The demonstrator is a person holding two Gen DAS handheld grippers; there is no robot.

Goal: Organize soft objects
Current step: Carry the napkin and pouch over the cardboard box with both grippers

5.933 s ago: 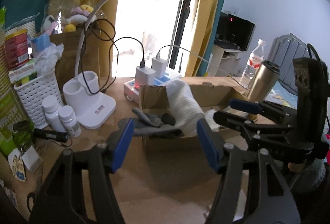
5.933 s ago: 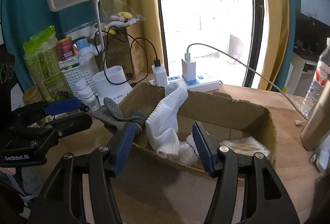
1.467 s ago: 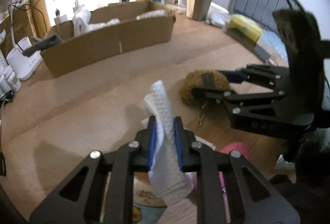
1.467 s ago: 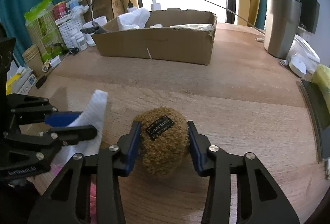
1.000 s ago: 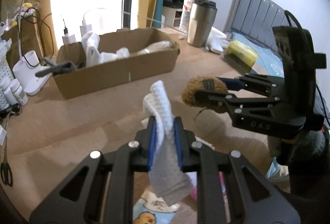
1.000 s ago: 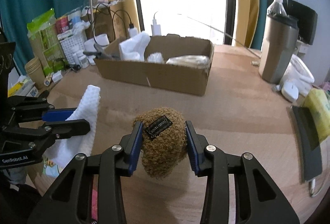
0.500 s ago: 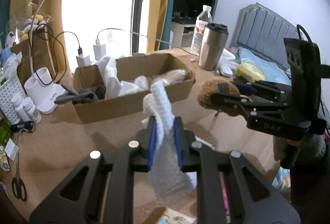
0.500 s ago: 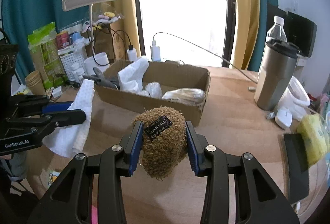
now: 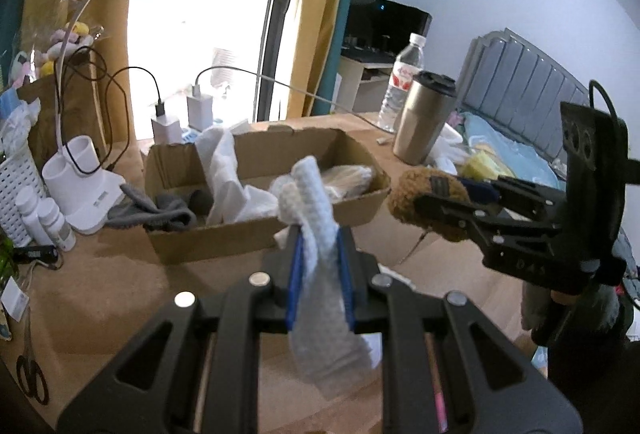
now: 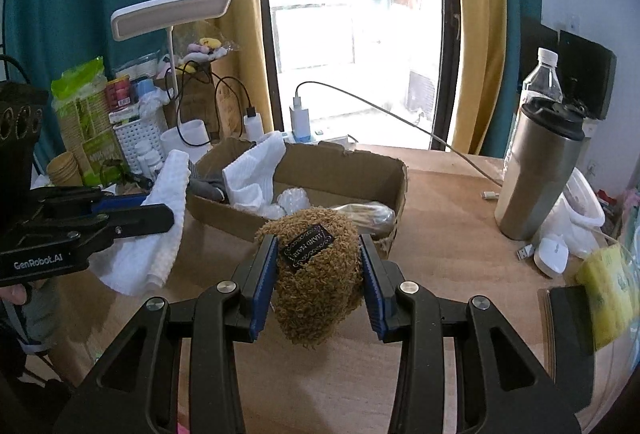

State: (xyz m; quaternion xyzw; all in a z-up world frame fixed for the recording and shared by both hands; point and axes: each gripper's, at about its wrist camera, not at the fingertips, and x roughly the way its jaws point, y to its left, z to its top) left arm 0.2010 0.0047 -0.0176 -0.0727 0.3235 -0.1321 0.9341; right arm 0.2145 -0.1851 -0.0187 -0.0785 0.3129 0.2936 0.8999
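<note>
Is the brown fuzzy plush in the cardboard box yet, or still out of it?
Out. The brown plush is clamped in the right hand-held gripper, in the air short of the cardboard box.

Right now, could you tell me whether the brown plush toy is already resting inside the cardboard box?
No, the brown plush toy is clamped in the right tool, in front of the cardboard box and above the table.

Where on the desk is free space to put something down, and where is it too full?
Bare wood lies in front of the cardboard box, and between the box and the steel tumbler. It is crowded left of the box, around the white basket and lamp base, and right of the tumbler, near the white mouse.
</note>
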